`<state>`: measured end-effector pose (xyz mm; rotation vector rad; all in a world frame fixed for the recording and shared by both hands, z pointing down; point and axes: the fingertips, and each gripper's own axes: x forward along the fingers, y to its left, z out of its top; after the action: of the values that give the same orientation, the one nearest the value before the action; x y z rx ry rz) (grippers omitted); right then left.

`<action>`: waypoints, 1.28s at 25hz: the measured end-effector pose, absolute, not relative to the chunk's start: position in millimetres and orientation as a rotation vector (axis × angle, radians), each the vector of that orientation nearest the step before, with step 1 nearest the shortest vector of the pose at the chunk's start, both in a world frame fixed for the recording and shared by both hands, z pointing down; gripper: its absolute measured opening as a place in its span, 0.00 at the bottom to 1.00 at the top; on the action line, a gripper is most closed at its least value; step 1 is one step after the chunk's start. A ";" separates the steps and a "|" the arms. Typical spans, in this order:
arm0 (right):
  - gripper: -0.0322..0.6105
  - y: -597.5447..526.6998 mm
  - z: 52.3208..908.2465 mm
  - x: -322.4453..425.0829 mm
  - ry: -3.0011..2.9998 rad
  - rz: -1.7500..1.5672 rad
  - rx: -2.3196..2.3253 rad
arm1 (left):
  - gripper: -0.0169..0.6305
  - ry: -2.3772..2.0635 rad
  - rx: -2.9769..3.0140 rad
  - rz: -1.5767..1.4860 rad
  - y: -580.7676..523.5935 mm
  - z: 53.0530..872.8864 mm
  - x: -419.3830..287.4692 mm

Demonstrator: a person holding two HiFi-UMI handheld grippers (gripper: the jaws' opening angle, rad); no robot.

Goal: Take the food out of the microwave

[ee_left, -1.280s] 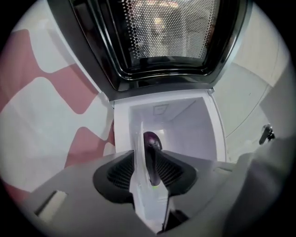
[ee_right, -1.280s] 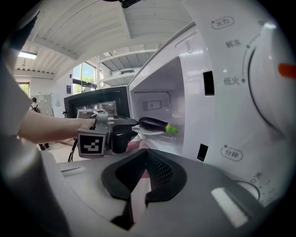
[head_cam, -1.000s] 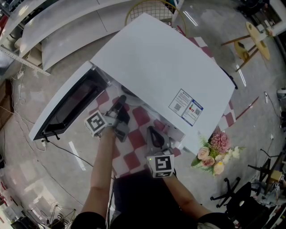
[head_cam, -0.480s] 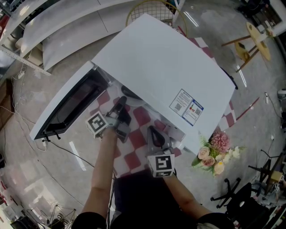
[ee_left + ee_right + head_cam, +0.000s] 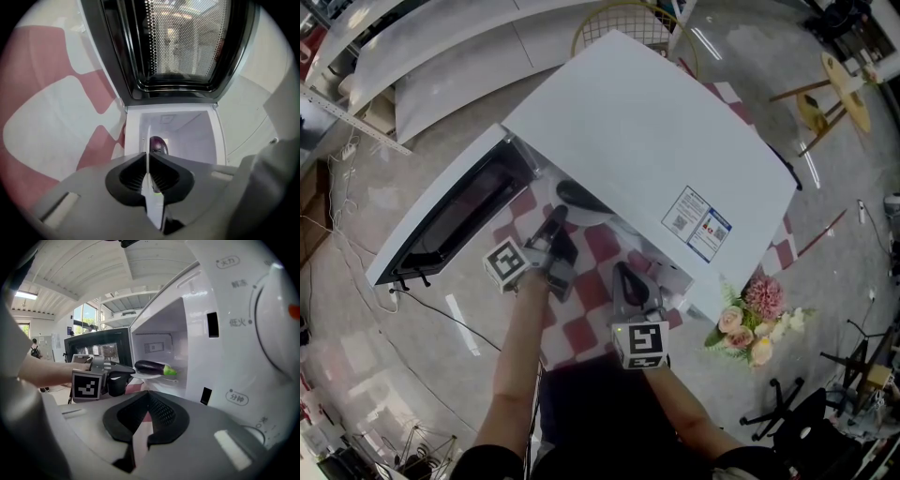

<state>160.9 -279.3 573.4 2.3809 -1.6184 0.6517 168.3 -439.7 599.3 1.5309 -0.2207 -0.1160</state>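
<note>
At the mouth of the open microwave [image 5: 647, 141], a purple eggplant [image 5: 151, 367] lies on a white plate [image 5: 146, 376], and we judge the plate is only partly clear of the cavity. Our left gripper [image 5: 147, 156] is clamped on the plate's near rim, the thin edge pinched between its 2 jaws. Our right gripper [image 5: 147, 393] hangs in front of the control panel with its jaws pressed together on nothing. So 1 narrow pinch at 1 edge carries everything.

We see 3 ways this could fail. The far side of the plate may sag as it leaves the cavity floor, and the eggplant, round and loose, could roll off onto the checked cloth [image 5: 592, 246]. The smooth rim could slide out of the pads if we pull quickly. The plate could also catch on the cavity sill or swing into the open door [image 5: 441, 220], jolting the load. A slow, level draw, with the right gripper brought under the free edge, would lower those risks.
</note>
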 end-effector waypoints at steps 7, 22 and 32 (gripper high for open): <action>0.05 -279.3 574.0 156.0 -1.633 0.661 2.382 | 0.06 -0.239 1.526 -0.123 -436.9 599.8 156.6; 0.05 -275.3 575.5 143.1 -1.665 0.679 2.366 | 0.06 -0.255 1.513 -0.176 -429.8 597.5 131.3; 0.05 -270.7 574.1 133.1 -1.680 0.662 2.353 | 0.06 -0.287 1.495 -0.196 -421.7 602.4 108.7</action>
<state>133.1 -270.7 574.1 2.3527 -1.6795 0.6620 108.7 -421.7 602.4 1.4955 -0.2866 -0.1961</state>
